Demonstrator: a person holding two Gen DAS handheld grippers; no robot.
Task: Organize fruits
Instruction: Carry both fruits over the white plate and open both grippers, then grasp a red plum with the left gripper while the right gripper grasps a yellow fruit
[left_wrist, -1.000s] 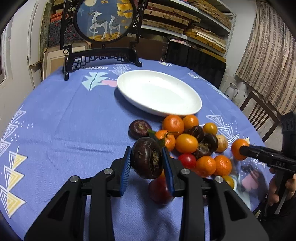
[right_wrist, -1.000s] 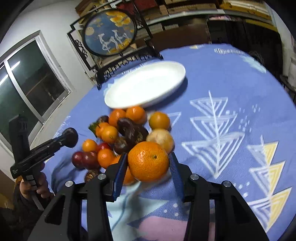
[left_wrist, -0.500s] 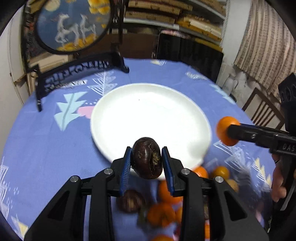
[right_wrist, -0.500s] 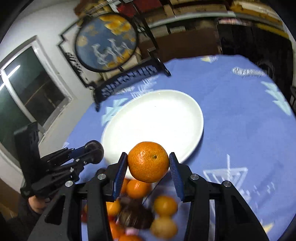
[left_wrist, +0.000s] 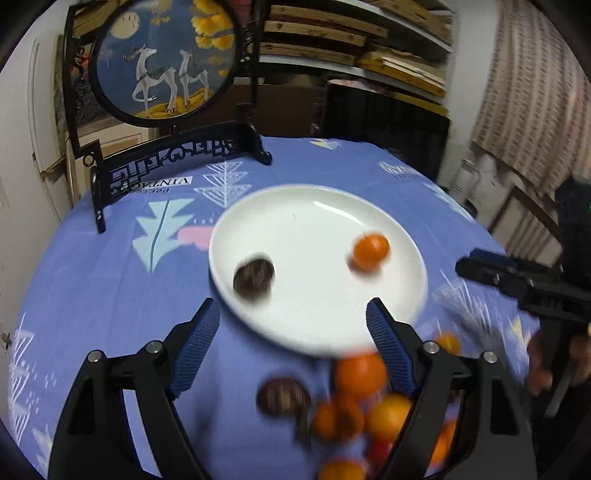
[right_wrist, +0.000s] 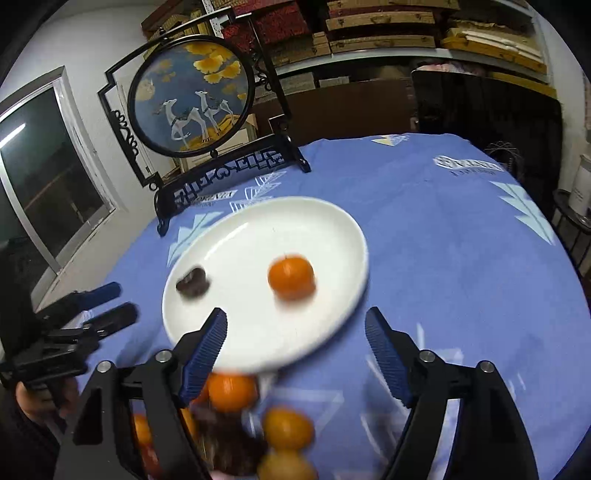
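A white plate (left_wrist: 317, 332) (right_wrist: 258, 350) lies on the blue tablecloth. A dark purple fruit (left_wrist: 254, 277) (right_wrist: 192, 283) sits on its left part and an orange (left_wrist: 370, 249) (right_wrist: 291, 277) on its right part. My left gripper (left_wrist: 293, 345) is open and empty, just in front of the plate's near rim. My right gripper (right_wrist: 295, 350) is open and empty over the plate's near rim. A blurred pile of oranges and dark fruits (left_wrist: 354, 413) (right_wrist: 236, 428) lies on the cloth below both grippers.
A black framed round deer picture (left_wrist: 166, 59) (right_wrist: 195, 99) stands at the table's far left. The right gripper (left_wrist: 524, 284) shows at the right of the left wrist view; the left gripper (right_wrist: 74, 325) shows at the left of the right wrist view. Shelves and a chair stand behind.
Both grippers have opened and let go: the dark fruit and the orange now lie on the plate. Both grippers have pulled back slightly from the plate.
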